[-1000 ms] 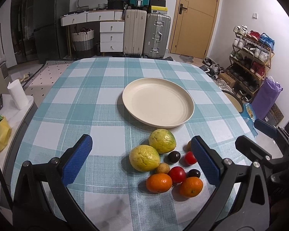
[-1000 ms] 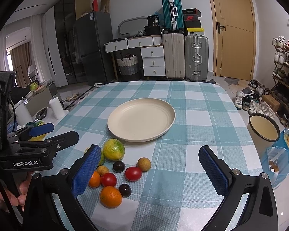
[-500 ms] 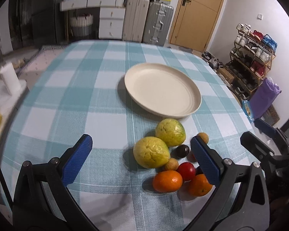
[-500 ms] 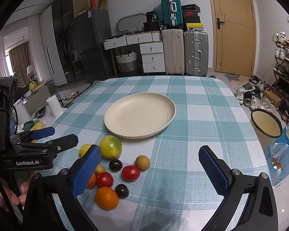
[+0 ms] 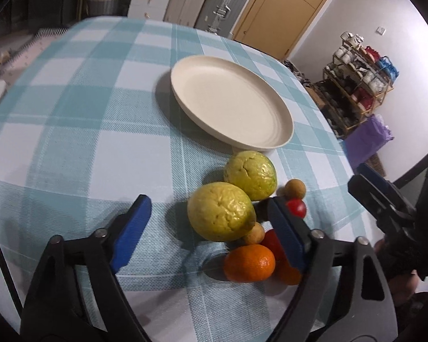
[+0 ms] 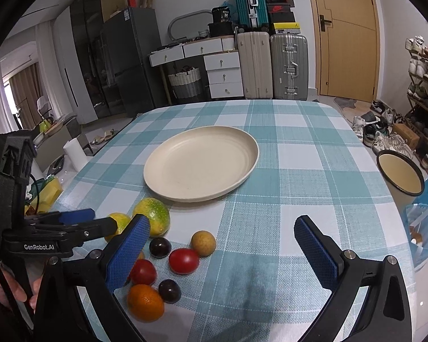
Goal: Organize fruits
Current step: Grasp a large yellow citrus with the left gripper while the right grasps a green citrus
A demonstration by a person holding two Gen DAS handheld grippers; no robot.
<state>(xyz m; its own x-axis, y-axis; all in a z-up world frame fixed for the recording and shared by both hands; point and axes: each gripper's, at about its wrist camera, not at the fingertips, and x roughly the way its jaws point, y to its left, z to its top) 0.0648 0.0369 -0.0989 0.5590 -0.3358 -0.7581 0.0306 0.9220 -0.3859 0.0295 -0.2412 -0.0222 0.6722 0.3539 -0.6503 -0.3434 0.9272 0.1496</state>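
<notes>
A cream plate (image 5: 231, 105) (image 6: 201, 162) stands bare in the middle of the checked table. Near its front edge lies a cluster of fruit: two yellow-green guavas (image 5: 221, 219) (image 5: 251, 175), oranges (image 5: 249, 262) (image 6: 145, 302), red tomatoes (image 6: 184, 260) (image 6: 142, 272), dark plums (image 6: 159, 247) and small brown longans (image 6: 203, 243). My left gripper (image 5: 211, 228) is open, low over the table, its jaws on either side of the nearer guava without touching it. My right gripper (image 6: 222, 252) is open and empty, above the table right of the fruit.
The table is covered by a teal-and-white checked cloth (image 6: 299, 148). An enamel bowl (image 6: 399, 175) and a blue bag stand off the table's right edge. Suitcases (image 6: 271, 65), drawers and a shoe rack (image 5: 359, 77) stand beyond. A paper roll (image 6: 74, 154) stands left.
My left gripper has dropped and moved forward to the fruit, so its open jaws now flank the nearer guava. My right gripper has barely moved.
</notes>
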